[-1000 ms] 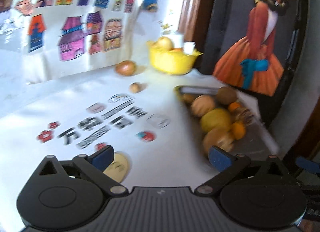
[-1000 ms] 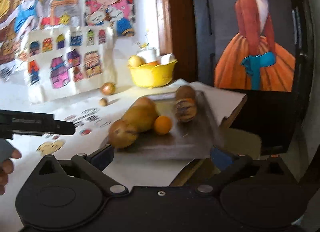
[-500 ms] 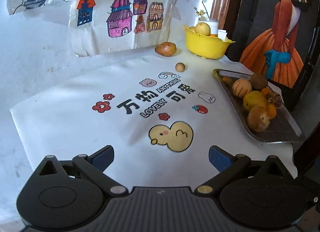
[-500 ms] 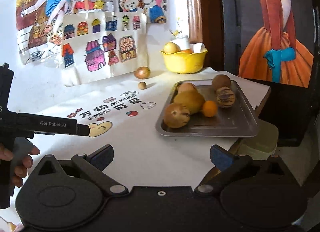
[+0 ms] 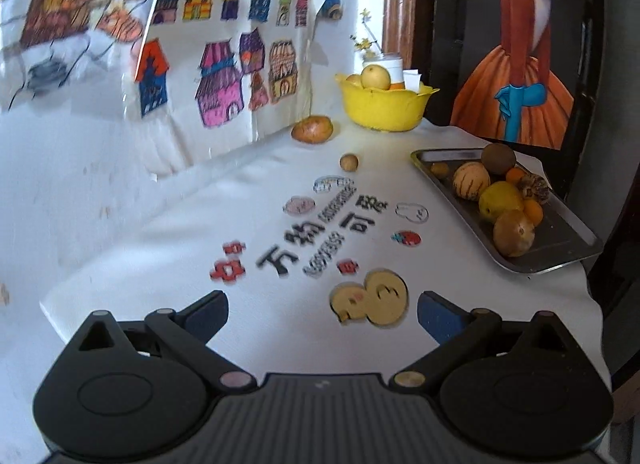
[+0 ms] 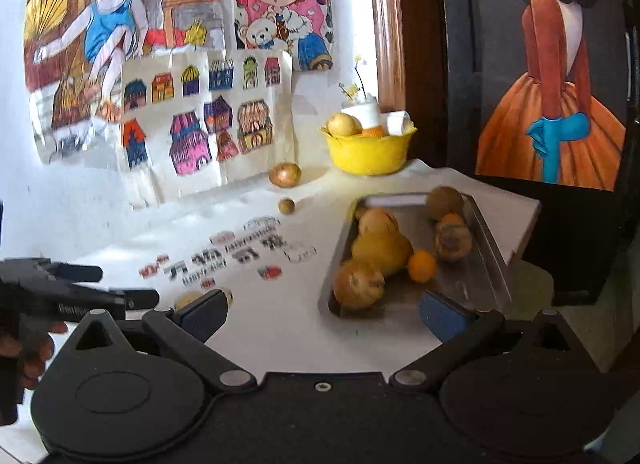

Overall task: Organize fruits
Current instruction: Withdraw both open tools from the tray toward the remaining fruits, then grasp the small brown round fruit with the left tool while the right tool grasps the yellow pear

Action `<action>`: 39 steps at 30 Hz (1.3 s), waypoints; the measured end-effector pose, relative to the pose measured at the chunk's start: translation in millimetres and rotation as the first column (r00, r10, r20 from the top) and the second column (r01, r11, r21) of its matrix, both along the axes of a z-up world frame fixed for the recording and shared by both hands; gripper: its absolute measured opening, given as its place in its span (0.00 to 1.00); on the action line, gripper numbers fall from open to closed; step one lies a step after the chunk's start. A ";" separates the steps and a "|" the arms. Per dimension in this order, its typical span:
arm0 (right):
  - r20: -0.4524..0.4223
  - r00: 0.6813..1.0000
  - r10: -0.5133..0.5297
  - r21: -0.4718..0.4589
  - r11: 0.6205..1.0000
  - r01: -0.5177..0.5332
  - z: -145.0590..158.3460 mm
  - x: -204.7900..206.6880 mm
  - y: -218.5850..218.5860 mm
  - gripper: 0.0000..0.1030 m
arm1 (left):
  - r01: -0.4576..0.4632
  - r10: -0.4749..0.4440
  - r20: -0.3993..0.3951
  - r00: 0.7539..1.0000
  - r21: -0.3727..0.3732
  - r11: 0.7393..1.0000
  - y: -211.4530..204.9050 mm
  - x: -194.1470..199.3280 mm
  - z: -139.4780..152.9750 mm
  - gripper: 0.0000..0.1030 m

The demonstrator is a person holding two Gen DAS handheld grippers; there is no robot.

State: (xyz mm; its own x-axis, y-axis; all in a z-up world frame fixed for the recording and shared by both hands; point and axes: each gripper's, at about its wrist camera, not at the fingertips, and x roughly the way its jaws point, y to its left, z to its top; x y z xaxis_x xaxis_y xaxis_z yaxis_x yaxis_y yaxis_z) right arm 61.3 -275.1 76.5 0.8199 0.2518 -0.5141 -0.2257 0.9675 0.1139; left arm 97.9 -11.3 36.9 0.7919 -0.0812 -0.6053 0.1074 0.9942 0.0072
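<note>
Both tongs hang spread and empty above the near edge of the cloth-covered surface (image 5: 168, 224), with no fruit yet between either pair of fingers. The left tongs (image 5: 322, 314) hover over the printed duck (image 5: 370, 298) on the cloth, their blue pads wide apart; the right tongs (image 6: 322, 314) stand just short of the near rim of the metal tray (image 6: 486, 260), equally wide, and the left tool shows at the left edge of the right wrist view, held in a hand (image 6: 28, 348). The tray lies along the right edge of the surface and carries most of the fruit: a large yellow fruit (image 6: 382, 250), a brown round fruit (image 6: 358, 284) at its near end, a small orange (image 6: 422, 266), a striped fruit (image 5: 471, 181) and others behind. Two pieces lie loose on the cloth toward the far edge, a reddish-brown fruit (image 5: 312, 129) by the pinned drawings and a small round nut-like fruit (image 5: 349, 162) nearer the middle. A yellow bowl (image 5: 382, 108) with a pale fruit (image 5: 375, 77) inside stands at the far right corner. The sorting appears to be at the approach stage, with nothing gripped. Where the fruit is meant to end up cannot be told. A likely next move is for the right tongs to drop over the nearest tray fruit, centre it between the pads and press gently, since round fruit may roll on the metal
</note>
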 end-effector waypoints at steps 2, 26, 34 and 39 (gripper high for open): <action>-0.034 0.999 0.022 0.014 1.000 -0.022 7.4 15.1 1.5 0.99 | 0.001 -0.001 0.027 1.000 0.017 1.000 3.4 7.1 5.1 1.00; -0.164 0.922 0.352 -0.268 0.883 -0.385 58.0 264.4 75.0 0.99 | 0.187 -0.188 -0.013 0.982 -0.068 0.980 -16.8 177.3 -10.3 1.00; -0.260 0.890 0.375 -0.077 0.910 -0.406 38.7 370.4 80.4 0.99 | 0.185 -0.185 0.001 0.983 -0.028 0.982 -35.4 230.2 -21.9 1.00; -0.275 0.869 0.413 -0.113 0.883 -0.455 16.5 411.8 107.8 0.99 | 0.179 -0.182 -0.041 0.982 -0.065 0.982 -33.6 253.7 -25.0 0.99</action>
